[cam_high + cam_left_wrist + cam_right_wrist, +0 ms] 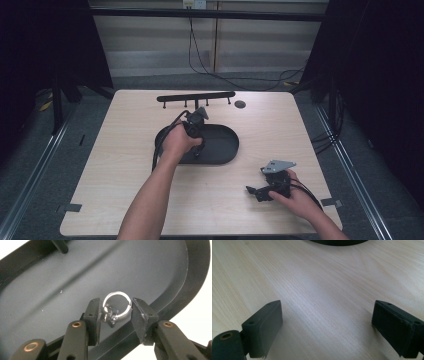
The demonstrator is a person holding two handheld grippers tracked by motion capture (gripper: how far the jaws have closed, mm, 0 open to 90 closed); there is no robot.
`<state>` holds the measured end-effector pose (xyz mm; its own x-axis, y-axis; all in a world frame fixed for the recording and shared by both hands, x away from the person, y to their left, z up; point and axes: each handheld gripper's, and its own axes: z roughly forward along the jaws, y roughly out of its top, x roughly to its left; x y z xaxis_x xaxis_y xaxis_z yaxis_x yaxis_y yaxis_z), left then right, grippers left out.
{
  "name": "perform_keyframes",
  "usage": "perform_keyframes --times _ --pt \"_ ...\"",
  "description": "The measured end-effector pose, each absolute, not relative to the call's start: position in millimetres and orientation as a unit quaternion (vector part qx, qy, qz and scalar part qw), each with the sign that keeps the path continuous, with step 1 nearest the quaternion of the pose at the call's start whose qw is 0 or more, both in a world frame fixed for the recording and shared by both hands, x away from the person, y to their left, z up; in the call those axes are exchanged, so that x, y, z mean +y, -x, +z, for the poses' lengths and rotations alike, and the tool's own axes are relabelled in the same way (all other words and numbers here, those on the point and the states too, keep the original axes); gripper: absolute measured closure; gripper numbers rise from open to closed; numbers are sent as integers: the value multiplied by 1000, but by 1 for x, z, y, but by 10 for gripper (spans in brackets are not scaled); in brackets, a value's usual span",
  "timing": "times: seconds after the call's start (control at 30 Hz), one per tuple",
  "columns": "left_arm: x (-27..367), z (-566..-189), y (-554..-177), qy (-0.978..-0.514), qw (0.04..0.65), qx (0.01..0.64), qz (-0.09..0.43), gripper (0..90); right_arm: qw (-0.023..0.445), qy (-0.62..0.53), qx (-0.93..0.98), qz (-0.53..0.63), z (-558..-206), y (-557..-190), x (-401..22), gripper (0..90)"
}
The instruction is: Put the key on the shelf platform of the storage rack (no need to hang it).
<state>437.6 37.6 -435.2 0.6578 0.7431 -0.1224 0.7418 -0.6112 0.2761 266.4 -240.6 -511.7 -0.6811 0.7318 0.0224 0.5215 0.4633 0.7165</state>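
Observation:
A silver key ring (128,307) with a small shiny charm (110,316) sits between the jaws of my left gripper (116,307), which press on both its sides. That gripper hovers low over the black oval tray (225,145), near its rim (195,277). A hand holds my left gripper (196,127) tilted down into the tray. My right gripper (254,191) rests low at the front right of the table, open wide, with bare wood between its pads (265,325).
A black bar with several short pegs (196,97) lies along the table's far edge, with a small dark disc (240,104) beside it. Cables trail across the floor behind the light wooden table (125,190). The tray's edge (337,242) lies ahead of my right gripper.

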Motion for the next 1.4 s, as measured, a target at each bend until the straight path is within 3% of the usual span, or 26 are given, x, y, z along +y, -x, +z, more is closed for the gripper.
perform_keyframes --times 1.4 --pt "53 -415 -417 -892 191 409 -3 385 147 -371 843 360 -512 -267 -240 94"
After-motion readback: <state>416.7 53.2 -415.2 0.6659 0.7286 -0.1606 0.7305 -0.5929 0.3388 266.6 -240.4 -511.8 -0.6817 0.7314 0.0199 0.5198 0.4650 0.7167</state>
